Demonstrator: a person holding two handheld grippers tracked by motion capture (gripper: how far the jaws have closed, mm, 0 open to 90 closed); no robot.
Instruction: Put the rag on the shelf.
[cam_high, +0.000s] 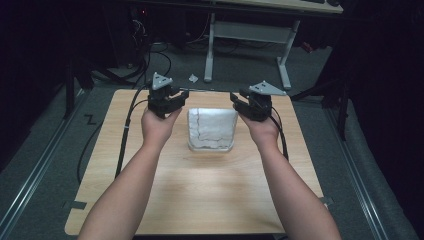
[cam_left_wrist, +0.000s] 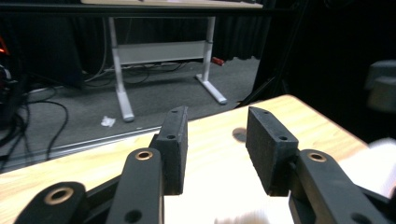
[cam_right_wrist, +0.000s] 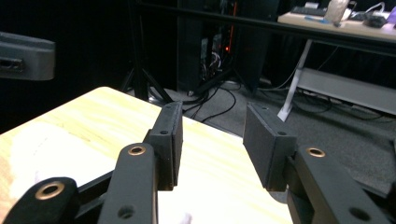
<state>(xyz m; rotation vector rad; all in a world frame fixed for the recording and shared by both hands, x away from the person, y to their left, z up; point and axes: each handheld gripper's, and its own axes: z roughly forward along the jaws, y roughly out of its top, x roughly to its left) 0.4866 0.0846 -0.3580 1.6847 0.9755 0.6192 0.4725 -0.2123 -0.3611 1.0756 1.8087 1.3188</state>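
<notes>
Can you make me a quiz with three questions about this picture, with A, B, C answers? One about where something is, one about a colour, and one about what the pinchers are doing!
1. Where is the folded cloth?
A. between the two grippers on the table
B. on the floor
C. hanging off the near edge

2. What colour is the cloth?
A. red
B. white
C. green

3. How are the left gripper and right gripper jaws?
A. both open and holding nothing
B. both shut on the cloth
C. one open, one shut

Answers:
1 A, the high view shows it lying between the hands.
2 B, it looks white against the pale wood.
3 A, each gripper view shows a clear gap between its jaws.
</notes>
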